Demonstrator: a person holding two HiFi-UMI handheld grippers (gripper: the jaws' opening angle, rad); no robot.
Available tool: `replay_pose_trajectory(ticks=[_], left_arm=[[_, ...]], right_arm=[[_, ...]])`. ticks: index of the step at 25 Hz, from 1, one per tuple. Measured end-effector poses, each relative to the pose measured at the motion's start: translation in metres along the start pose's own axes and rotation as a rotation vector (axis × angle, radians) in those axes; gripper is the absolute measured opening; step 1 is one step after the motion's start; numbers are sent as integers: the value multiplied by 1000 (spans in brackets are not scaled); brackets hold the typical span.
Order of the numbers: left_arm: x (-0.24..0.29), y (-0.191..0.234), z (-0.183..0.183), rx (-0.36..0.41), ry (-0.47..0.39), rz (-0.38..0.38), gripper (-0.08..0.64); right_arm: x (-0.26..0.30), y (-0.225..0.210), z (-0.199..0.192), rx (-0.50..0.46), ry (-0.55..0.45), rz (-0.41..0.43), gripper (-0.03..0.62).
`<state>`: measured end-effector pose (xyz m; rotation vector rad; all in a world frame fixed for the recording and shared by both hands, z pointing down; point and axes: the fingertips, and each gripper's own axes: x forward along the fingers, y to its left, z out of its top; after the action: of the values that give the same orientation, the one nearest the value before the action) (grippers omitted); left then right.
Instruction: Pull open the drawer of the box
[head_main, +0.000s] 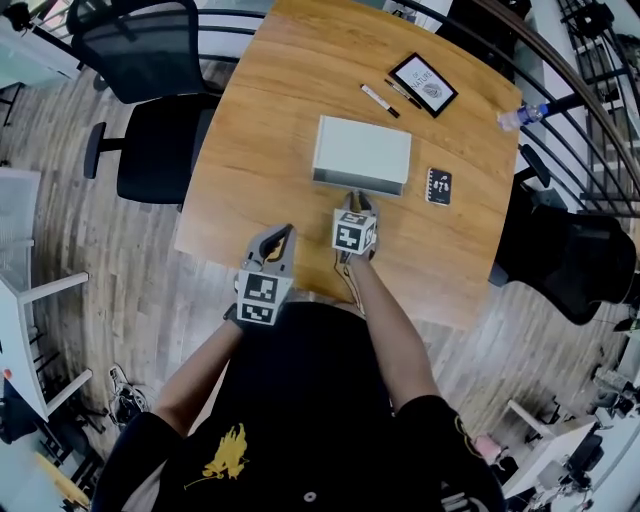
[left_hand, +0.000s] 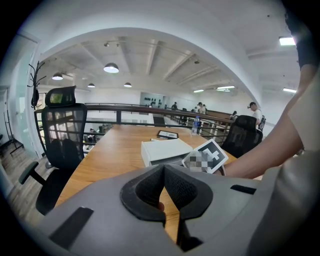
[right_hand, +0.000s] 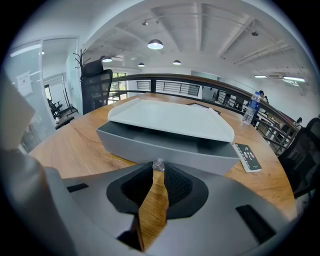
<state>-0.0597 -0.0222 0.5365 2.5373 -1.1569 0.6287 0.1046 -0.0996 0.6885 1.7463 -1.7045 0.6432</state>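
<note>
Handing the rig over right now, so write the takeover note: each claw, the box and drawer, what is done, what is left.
Right claw: shut on the small clear knob on the drawer front.
Left claw: shut, empty, by the near edge of the table, apart from the box.
Box: white, mid-table; its grey drawer sticks out a little toward the person.
Done: knob gripped, drawer partly open.
Left: probably pull straight back to open it fully; steady the box with the left claw if it slides.

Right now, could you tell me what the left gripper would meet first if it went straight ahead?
Likely the table, short of the box, or the box itself; depth is unclear.
</note>
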Motion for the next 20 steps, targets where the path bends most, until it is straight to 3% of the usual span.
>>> replay_pose_trajectory(ticks=[20], left_arm=[[4,-10,-2,2,5,-16,9]], right_arm=[[-4,0,-8,-15,11,15,67]])
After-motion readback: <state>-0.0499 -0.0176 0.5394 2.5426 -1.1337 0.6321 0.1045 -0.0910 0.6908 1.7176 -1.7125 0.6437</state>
